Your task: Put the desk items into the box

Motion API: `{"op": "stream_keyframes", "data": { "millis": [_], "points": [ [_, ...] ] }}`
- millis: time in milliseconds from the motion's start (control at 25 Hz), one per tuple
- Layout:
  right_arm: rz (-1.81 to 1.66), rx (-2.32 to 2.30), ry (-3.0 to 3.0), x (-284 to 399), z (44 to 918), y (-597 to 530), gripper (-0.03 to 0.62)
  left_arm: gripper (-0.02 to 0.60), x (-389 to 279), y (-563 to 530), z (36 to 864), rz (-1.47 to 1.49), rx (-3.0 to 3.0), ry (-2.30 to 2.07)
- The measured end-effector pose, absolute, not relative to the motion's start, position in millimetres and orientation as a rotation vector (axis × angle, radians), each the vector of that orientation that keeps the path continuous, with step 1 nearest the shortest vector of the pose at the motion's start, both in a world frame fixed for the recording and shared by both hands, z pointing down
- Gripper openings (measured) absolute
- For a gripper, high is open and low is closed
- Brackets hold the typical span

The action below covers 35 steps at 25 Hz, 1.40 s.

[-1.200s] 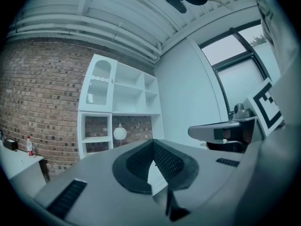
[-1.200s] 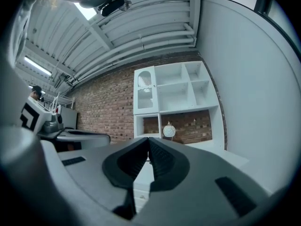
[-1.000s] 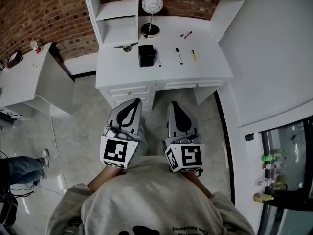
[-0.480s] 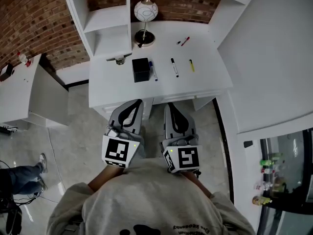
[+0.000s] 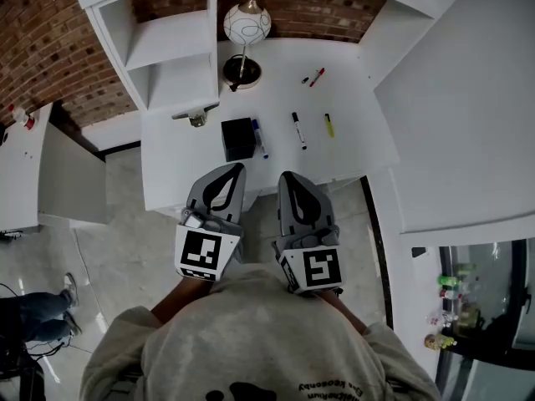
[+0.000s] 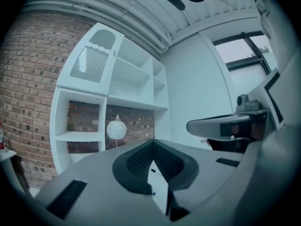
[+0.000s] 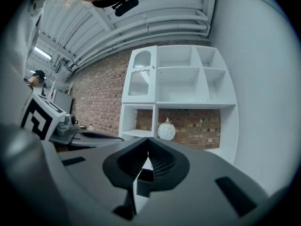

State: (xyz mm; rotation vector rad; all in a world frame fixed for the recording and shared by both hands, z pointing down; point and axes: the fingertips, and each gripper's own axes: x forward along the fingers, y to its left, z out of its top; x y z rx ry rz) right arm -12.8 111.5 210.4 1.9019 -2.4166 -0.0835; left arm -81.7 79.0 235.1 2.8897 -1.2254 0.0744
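Both grippers are shut and empty. The left gripper (image 5: pixel 235 170) and right gripper (image 5: pixel 286 177) point level, jaws pressed together. The white desk (image 5: pixel 359 153) is nearer than a second ago, and their tips now overlap its front edge. The black box (image 5: pixel 238 139) stands on the desk, its inside too dark to read. A blue pen (image 5: pixel 261 139) lies just beside it, and a black marker (image 5: pixel 298 130) and yellow marker (image 5: pixel 329 124) lie further right.

There is one desk (image 5: pixel 351 140), and it carries one black box (image 5: pixel 238 139), one lamp (image 5: pixel 247 25) and one small metal thing (image 5: pixel 196 117). There are four pens: one blue pen (image 5: pixel 260 139), one black-white pen (image 5: pixel 298 130), one yellow pen (image 5: pixel 329 124) and one red pen (image 5: pixel 318 77). One tiny dark piece (image 5: pixel 305 80) lies just beside the red pen; its kind I cannot tell. The grippers are two, the left gripper (image 5: pixel 233 170) and the right gripper (image 5: pixel 285 177).
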Motion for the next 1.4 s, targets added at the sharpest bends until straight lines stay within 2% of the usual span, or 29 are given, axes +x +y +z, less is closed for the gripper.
{"op": "stream_keyframes", "data": {
  "millis": [440, 800, 1400],
  "points": [
    [-0.054, 1.933, -2.398, -1.0, 221.9, 22.5, 0.018, 0.005, -62.7, -5.5, 244.7, 0.116, 2.922, -1.135],
    [-0.042, 1.903, -2.363, 8.3, 246.1, -9.5, 0.018, 0.004, -53.5, -32.5, 257.4, 0.084, 2.913, -1.104],
    [0.013, 1.763, -2.368, 11.9, 309.2, -61.2, 0.018, 0.005, -41.3, -61.9, 317.3, 0.299, 2.994, -1.037]
  ]
}}
